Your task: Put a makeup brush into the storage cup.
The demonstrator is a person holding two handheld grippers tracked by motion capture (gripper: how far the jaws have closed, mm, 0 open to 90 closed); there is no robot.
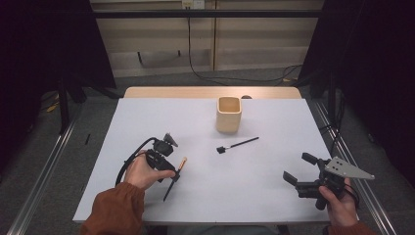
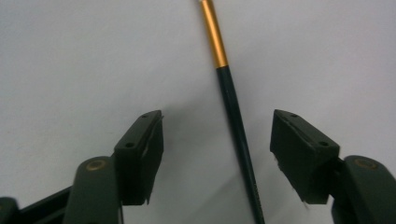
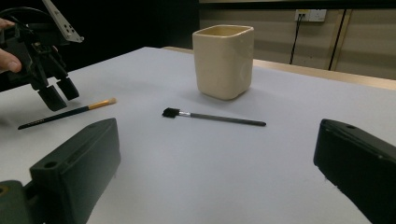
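Note:
A slim paintbrush (image 1: 174,180) with a dark handle and gold ferrule lies on the white table (image 1: 147,112) at the front left. My left gripper (image 1: 171,174) hovers over it, open, tilted down. In the left gripper view the brush handle (image 2: 236,126) runs between the two spread jaws of my left gripper (image 2: 215,121), touching neither. My right gripper (image 1: 298,167) is open at the front right with nothing in it. In the right gripper view my right gripper (image 3: 217,144) faces a short black brush (image 3: 219,119), the cream cup (image 3: 224,60), the left gripper (image 3: 58,95) and the gold-ferruled brush (image 3: 70,112).
The cream square cup (image 1: 229,114) stands upright at the back middle of the table. The black brush (image 1: 238,144) lies just in front of it, bristles to the left. Dark curtains and metal frame rails flank the table; cables run across the floor behind.

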